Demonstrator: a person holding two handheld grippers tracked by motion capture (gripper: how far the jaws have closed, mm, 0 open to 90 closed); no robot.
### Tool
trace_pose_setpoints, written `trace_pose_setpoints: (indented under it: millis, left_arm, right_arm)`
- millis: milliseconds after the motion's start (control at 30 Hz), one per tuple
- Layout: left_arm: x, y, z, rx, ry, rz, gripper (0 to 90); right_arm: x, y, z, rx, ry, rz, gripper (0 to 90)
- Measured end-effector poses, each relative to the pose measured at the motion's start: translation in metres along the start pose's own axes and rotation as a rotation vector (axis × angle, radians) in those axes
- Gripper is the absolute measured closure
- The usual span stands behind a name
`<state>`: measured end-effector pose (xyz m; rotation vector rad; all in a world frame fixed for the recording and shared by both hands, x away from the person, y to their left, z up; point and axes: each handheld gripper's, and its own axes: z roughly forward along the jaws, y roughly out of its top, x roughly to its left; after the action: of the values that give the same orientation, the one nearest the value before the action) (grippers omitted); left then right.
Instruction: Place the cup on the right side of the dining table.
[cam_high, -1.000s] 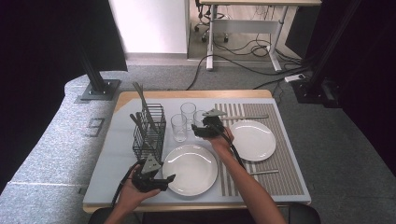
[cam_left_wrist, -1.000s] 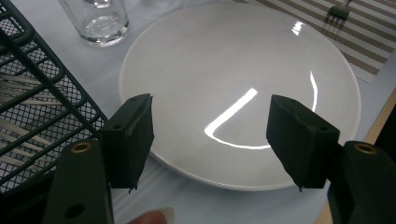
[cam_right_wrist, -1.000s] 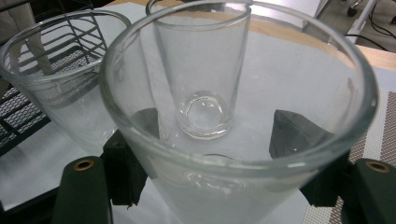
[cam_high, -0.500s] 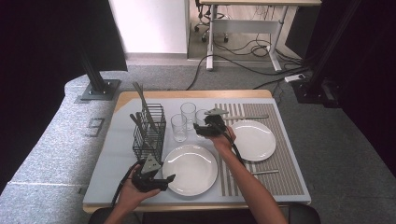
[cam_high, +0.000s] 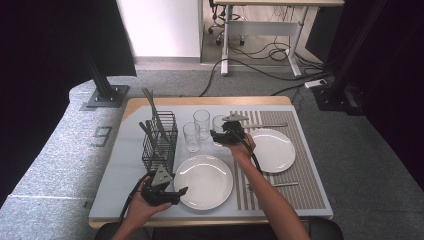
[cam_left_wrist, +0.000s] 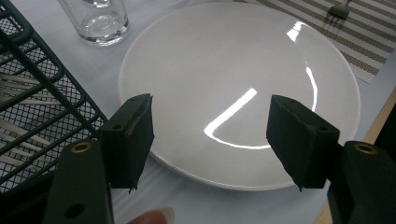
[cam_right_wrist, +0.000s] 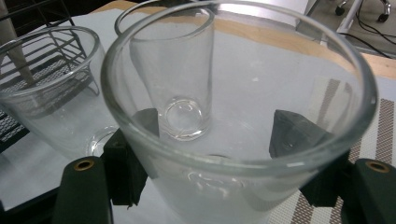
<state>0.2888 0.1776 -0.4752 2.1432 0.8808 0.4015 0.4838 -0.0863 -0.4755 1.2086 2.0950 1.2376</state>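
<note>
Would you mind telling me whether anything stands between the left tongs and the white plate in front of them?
Nothing visible does. The left tongs stand open just above the near rim of the white plate. The wire basket sits off to one side and the glass stands beyond the plate.

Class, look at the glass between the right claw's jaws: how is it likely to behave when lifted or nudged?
The glass is clear and thin-rimmed, so probably fragile if squeezed hard or knocked against the two neighbouring glasses. Its smooth wall looks slippery; the right claw may need a firm, even grip. It seems taller than wide, so a sideways push could tip it.
</note>
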Motion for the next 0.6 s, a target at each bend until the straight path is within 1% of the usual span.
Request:
trace_pose_setpoints:
  millis: [600]
  left_arm:
    - [0.000,0.000,-0.001,0.000,0.000,0.001,32.2]
  right_arm:
    - [-0.014,0.001,-0.005,0.004,-0.027,0.015,30.1]
